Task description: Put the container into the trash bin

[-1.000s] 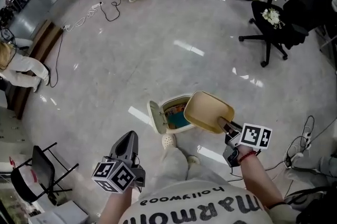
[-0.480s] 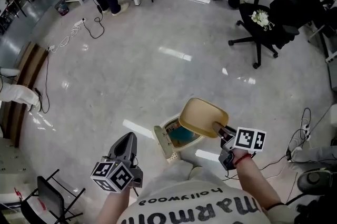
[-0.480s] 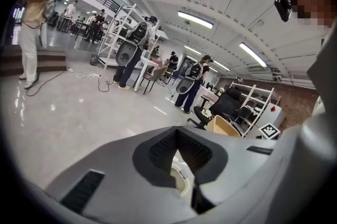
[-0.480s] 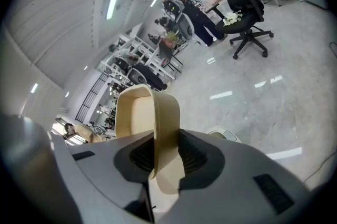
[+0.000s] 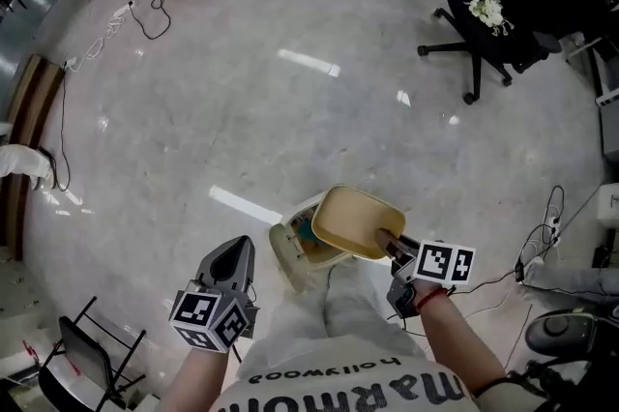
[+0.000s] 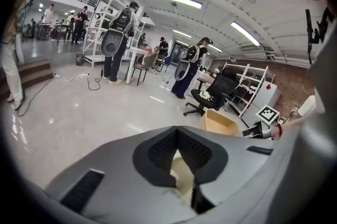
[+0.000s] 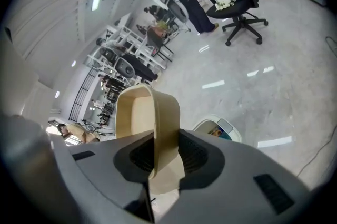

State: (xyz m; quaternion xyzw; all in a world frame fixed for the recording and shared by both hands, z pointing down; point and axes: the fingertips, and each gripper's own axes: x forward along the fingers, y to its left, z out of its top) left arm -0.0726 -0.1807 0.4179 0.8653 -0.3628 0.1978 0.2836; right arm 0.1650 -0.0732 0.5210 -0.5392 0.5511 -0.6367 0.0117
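A tan plastic container (image 5: 350,220) hangs tilted just above the open trash bin (image 5: 302,253), covering most of its mouth. My right gripper (image 5: 389,246) is shut on the container's near rim. In the right gripper view the container's wall (image 7: 150,112) stands edge-on between the pads, with the bin (image 7: 220,130) on the floor beyond. The bin's lid (image 5: 283,262) is swung open to the left. Low at the left, my left gripper (image 5: 232,252) is shut and holds nothing. From the left gripper (image 6: 178,136) view, the container (image 6: 221,123) shows off to the right.
A black office chair (image 5: 488,23) carrying white flowers stands far right. Cables (image 5: 542,246) lie on the floor at the right, a black folding chair (image 5: 82,352) at bottom left. People and white racks (image 6: 118,33) stand at the back. My legs are just behind the bin.
The bin has come closer to my feet. The right gripper has brought the container down and left over the bin's mouth. The left gripper has shifted a little and stays shut.
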